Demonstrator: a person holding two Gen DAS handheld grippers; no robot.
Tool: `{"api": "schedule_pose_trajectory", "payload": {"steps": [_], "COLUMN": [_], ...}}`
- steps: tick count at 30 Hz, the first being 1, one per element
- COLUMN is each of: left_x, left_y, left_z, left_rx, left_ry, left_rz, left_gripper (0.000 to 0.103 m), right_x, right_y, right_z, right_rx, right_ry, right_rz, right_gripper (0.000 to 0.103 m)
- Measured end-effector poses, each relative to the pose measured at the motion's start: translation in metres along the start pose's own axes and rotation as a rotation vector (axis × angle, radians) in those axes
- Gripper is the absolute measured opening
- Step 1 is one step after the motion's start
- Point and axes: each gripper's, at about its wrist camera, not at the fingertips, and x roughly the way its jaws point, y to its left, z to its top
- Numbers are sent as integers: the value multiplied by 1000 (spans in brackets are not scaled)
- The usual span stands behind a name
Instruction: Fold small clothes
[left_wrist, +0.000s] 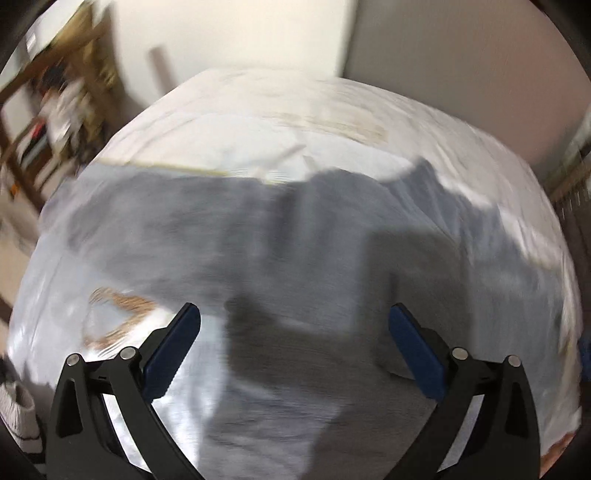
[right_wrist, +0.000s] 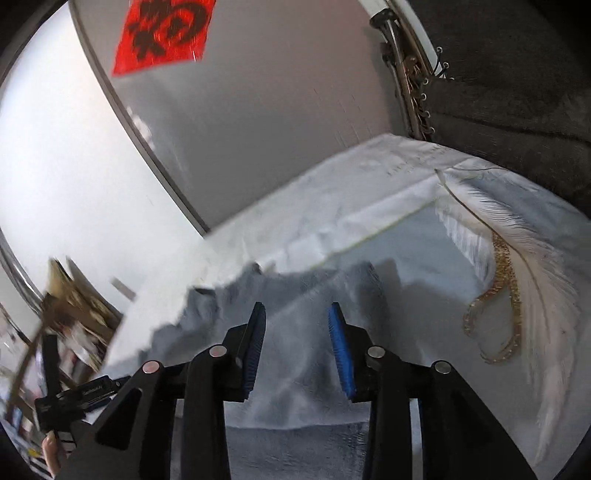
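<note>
While both views are smeared by motion blur, the following is recorded.

Surface: a bed (left_wrist: 258, 122) is covered with a pale, glossy white sheet; a gold feather motif (right_wrist: 498, 302) is printed on it.
Garment: a grey garment (left_wrist: 229, 236) of soft, matte knit is spread flat across the sheet, wide and roughly rectangular; its far edge is seen rumpled in the right wrist view (right_wrist: 295, 295).
Left gripper (left_wrist: 294, 332): black arms with dark blue ribbed pads; jaws are held wide apart above the garment, nothing between them.
Right gripper (right_wrist: 297, 343): bright blue ribbed pads; jaws are parted, grey cloth is seen in the gap, contact cannot be judged.
Background: a red paper sign (right_wrist: 162, 33) with black characters is fixed to a grey panel.
</note>
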Motion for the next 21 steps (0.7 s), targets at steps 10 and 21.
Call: {"api": "schedule_pose_trajectory", "payload": {"steps": [10, 21], "left_x": [-16, 16], "left_y": [74, 225], "left_z": [55, 59], "left_rx": [-155, -411], "left_ry": [156, 115], "left_rz": [41, -68], "left_gripper": [99, 97], "right_x": [1, 11], "right_y": [3, -25], "right_z": [-11, -15], "right_rx": [-66, 77], "right_ry": [-49, -26], "right_rz": [35, 30], "right_gripper": [39, 41]}}
